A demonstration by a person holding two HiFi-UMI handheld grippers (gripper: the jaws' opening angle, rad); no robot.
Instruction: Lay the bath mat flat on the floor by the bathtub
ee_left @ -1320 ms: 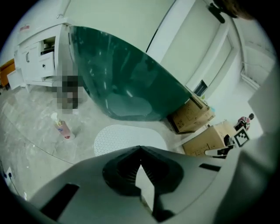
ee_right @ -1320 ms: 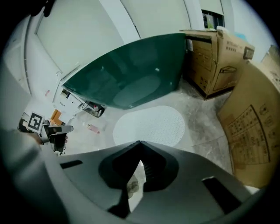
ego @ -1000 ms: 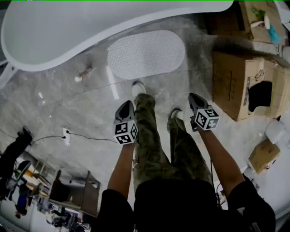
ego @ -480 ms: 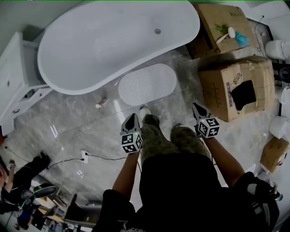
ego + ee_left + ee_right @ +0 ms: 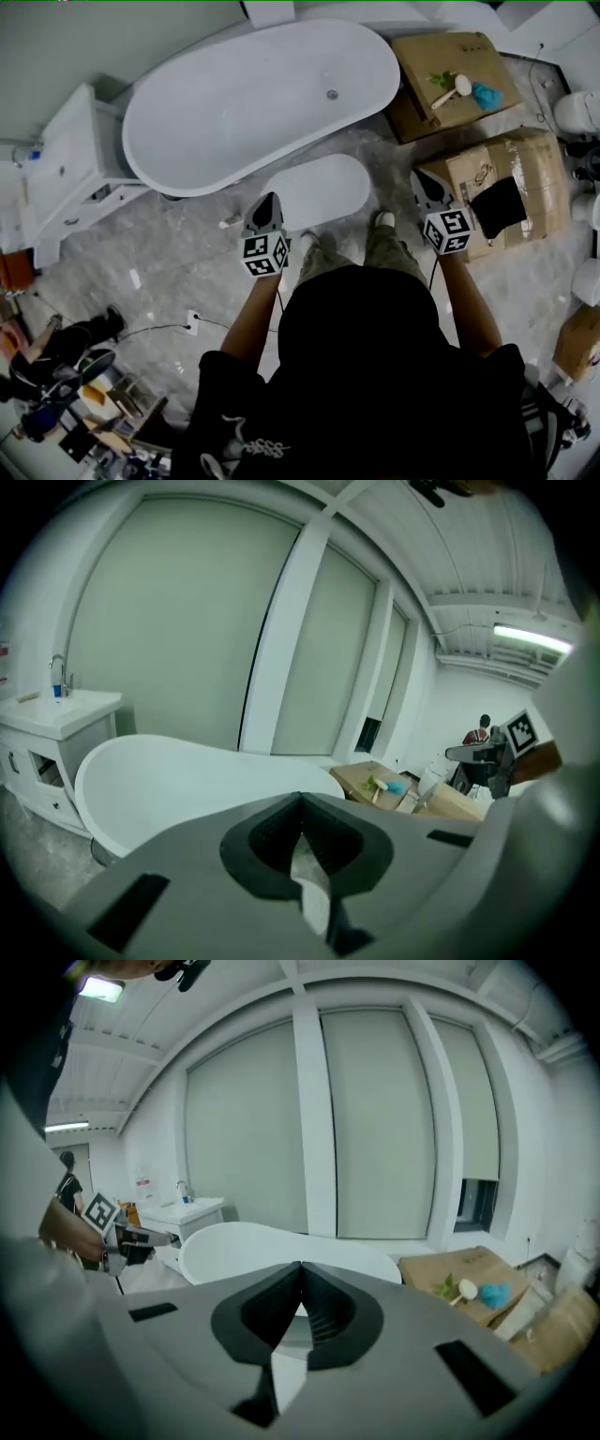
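Fingers [image 5: 202, 878] of the left gripper [image 5: 269, 198] are shut tip to tip, with only a thin seam between the dark pads. The right gripper [image 5: 425, 175] is the same in its own view, its fingers [image 5: 441, 1363] together and clamped on nothing. Both are held up in front of the person, level with each other and well apart.

Bathtub [image 5: 253, 103]: white, oval, freestanding, set on a slant across the grey marbled floor [image 5: 178, 253].

Bath mat [image 5: 317, 191]: white, oval, lying flat on the floor just beside the bathtub's near long side, between the bathtub and the person's shoes [image 5: 384, 219]. Neither gripper touches it. From the head view the left gripper's tips sit over the mat's end farther from the boxes. The right gripper stands clear of the other end, over the box there.

Cardboard boxes: one [image 5: 445, 66] touches or nearly touches the bathtub's end. A second [image 5: 516, 169], with a dark opening in its top, lies farther from the bathtub, beside the mat.

Brush [image 5: 451, 90] and a turquoise item [image 5: 486, 96]: on top of the box at the bathtub's end.
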